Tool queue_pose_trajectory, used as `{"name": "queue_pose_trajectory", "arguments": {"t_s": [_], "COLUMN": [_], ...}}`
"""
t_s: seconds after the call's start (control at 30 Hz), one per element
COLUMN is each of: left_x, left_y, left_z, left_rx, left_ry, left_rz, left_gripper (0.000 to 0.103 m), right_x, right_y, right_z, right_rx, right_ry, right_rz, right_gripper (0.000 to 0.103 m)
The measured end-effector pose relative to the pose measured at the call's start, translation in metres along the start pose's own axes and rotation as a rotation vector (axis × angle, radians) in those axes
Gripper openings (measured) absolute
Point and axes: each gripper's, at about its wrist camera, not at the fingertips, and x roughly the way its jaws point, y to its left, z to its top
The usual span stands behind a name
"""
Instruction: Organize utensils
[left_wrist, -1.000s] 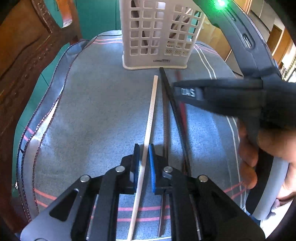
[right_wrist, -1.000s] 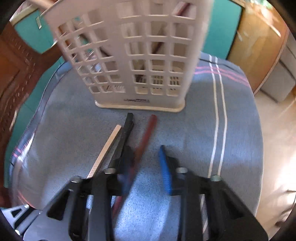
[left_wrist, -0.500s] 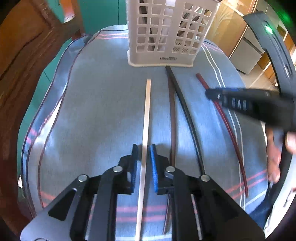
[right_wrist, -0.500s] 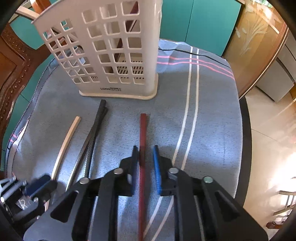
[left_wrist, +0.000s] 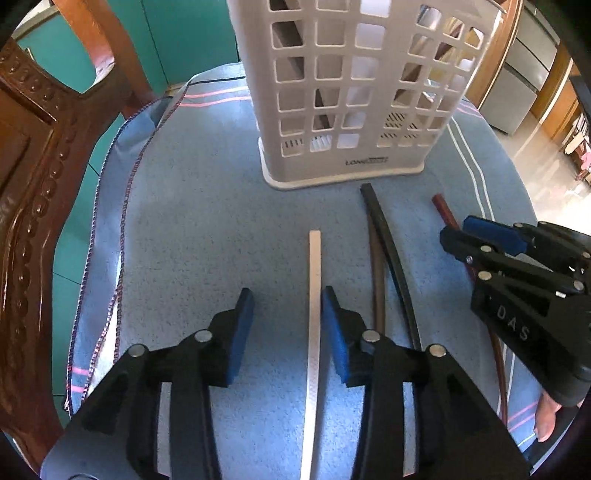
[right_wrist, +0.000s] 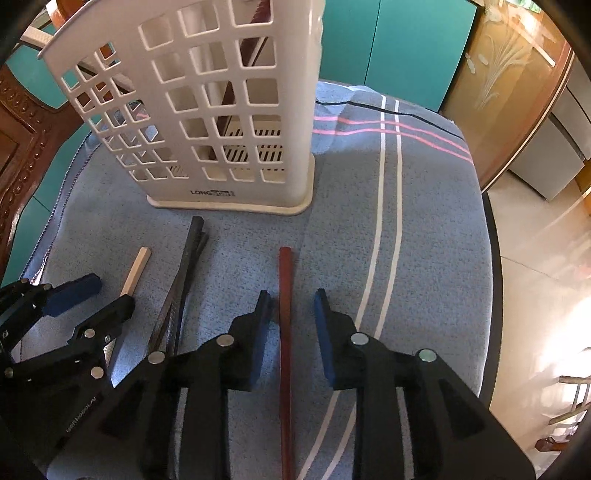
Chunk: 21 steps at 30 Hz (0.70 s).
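A white lattice utensil basket (left_wrist: 354, 92) stands on a blue towel (left_wrist: 192, 221); it also shows in the right wrist view (right_wrist: 207, 110). A pale chopstick (left_wrist: 313, 314) lies between the open jaws of my left gripper (left_wrist: 288, 325), close to the right finger. A dark red chopstick (right_wrist: 285, 332) lies between the open jaws of my right gripper (right_wrist: 291, 325). A black chopstick (left_wrist: 391, 258) and a brown one (left_wrist: 377, 280) lie side by side between the two grippers. Dark sticks stand inside the basket.
A carved wooden chair back (left_wrist: 33, 192) rises at the left. The towel's right edge drops off to a tiled floor (right_wrist: 535, 258). Teal cabinet doors (right_wrist: 399, 44) stand behind the basket.
Both grippers have opened: the left let go of the pale chopstick, the right let go of the red one. Both chopsticks now lie on the towel. The right gripper moved right.
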Motion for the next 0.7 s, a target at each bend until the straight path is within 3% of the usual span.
{"name": "queue_pose_trajectory", "arguments": {"t_s": [0.43,0.7], "left_x": [-0.002,-0.001], "left_y": [-0.003,0.000], "left_z": [-0.003,-0.002], "left_rx": [0.002,-0.005], "left_ry": [-0.024,-0.025], "left_rz": [0.016,0.027], "left_gripper": [0.040,0.046], "right_x": [0.010,0.008], "right_y": [-0.005,-0.007], "right_z": [0.006,0.006], "right_rx": [0.006,0.008], "right_ry": [-0.008,-0.010], "right_rz": [-0.002,-0.012], "right_gripper": [0.029,0.035]}}
